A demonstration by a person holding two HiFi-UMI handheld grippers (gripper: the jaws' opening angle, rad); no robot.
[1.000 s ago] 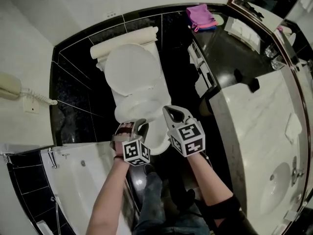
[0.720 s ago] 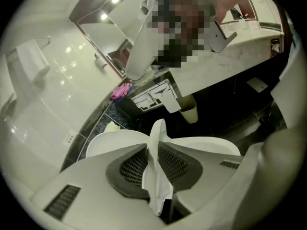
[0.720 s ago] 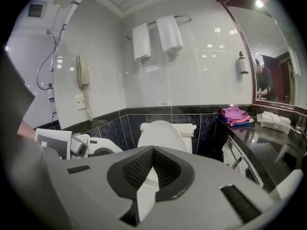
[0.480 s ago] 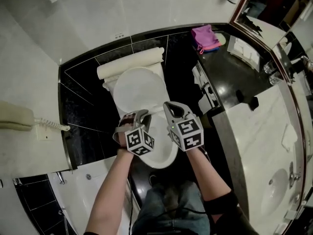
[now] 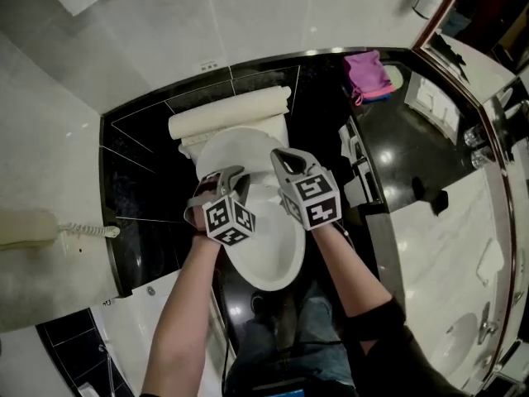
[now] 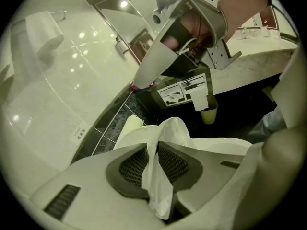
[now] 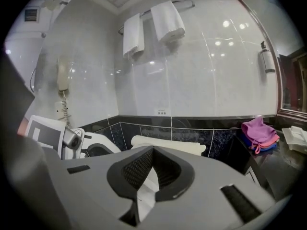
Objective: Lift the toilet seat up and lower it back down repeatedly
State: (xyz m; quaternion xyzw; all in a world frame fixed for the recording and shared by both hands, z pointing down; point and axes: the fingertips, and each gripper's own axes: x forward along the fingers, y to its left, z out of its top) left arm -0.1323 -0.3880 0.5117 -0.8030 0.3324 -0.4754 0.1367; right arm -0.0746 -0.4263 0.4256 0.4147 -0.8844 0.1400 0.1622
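Note:
The white toilet seat (image 5: pixel 235 143) is swung up off the bowl (image 5: pixel 269 259), its front edge lifted towards the tank (image 5: pixel 231 110). My left gripper (image 5: pixel 234 172) is shut on that edge at the left. In the left gripper view the white rim (image 6: pixel 165 128) is pinched between the pads of the left gripper (image 6: pixel 152 145). My right gripper (image 5: pixel 277 154) holds the same edge just to the right. A thin white strip of the seat (image 7: pixel 144 195) runs between the closed pads of the right gripper (image 7: pixel 152 164). Whether seat and lid are held together I cannot tell.
A black counter (image 5: pixel 397 131) with a pink cloth (image 5: pixel 369 74) stands right of the toilet. A wall phone (image 5: pixel 25 228) hangs at the left, above a bathtub (image 5: pixel 140 329). Towels (image 7: pixel 165 20) hang on the wall behind. A small bin (image 6: pixel 209 114) stands by the counter.
Both grippers have moved up the picture towards the tank, carrying the seat's front edge up off the bowl. Their grips have not changed.

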